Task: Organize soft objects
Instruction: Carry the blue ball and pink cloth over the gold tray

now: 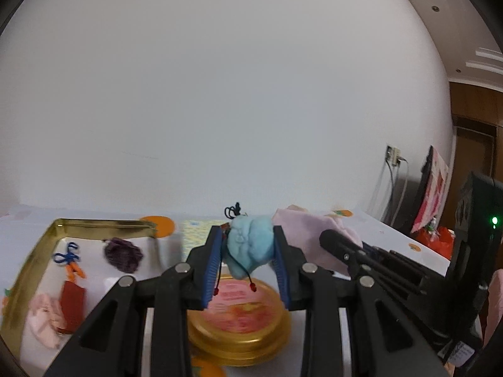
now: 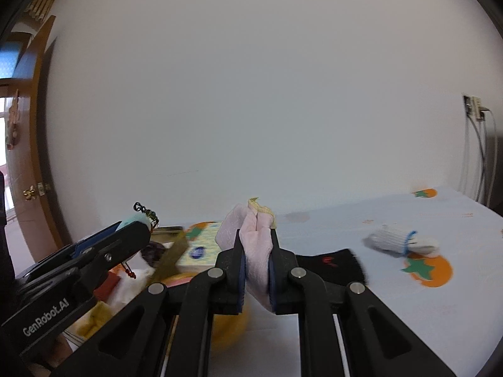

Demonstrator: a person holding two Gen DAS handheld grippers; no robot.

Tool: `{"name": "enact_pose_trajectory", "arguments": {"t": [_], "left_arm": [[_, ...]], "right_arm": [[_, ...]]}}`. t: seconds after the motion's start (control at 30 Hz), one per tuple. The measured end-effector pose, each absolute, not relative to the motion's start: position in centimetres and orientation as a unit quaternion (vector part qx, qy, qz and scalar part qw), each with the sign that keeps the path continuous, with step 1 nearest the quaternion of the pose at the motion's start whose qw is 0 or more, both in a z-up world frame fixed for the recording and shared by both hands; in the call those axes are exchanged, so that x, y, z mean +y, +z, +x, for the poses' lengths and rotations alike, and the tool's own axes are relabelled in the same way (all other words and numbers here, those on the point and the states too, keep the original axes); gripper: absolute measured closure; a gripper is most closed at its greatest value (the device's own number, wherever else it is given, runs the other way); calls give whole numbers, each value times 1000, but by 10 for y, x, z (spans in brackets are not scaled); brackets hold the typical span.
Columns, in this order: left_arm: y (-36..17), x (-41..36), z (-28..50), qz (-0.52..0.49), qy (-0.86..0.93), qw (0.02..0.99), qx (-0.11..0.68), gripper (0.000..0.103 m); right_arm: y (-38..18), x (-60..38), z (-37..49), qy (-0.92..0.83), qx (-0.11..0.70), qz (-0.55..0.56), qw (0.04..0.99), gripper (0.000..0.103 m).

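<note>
White wall behind; left claw grips blue pouch, right claw pink cloth.

Round gold tin lid below the tongs; wall socket with cables far right; wooden door far left.

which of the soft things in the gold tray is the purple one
The crinkly purple pouch near the tray's far rim. The others there are a pale pink cloth and a red piece at the near end.
</note>
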State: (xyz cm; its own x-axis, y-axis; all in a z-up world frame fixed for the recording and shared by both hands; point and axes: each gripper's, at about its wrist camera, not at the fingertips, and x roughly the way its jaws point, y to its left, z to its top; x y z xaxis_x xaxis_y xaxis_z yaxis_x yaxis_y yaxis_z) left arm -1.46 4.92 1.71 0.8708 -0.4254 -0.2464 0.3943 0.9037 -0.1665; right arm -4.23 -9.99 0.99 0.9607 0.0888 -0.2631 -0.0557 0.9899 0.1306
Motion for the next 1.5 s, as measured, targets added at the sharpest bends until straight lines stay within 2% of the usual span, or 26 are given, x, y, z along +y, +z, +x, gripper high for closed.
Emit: {"name": "enact_pose_trajectory", "arguments": {"t": [0.63,0.87,1.13,1.5], "left_arm": [[16,172,19,-115,-87,975,167,72],[6,177,30,-125,-54,967,216,72],[1,181,36,-122,-17,960,252,72],[-7,185,45,-122,10,950,286,72]], "right_arm": [[17,-4,13,122,143,70,980,90],[26,38,32,155,180,67,969,90],[22,62,67,186,262,55,946,90],[11,80,85,197,304,61,930,90]]}}
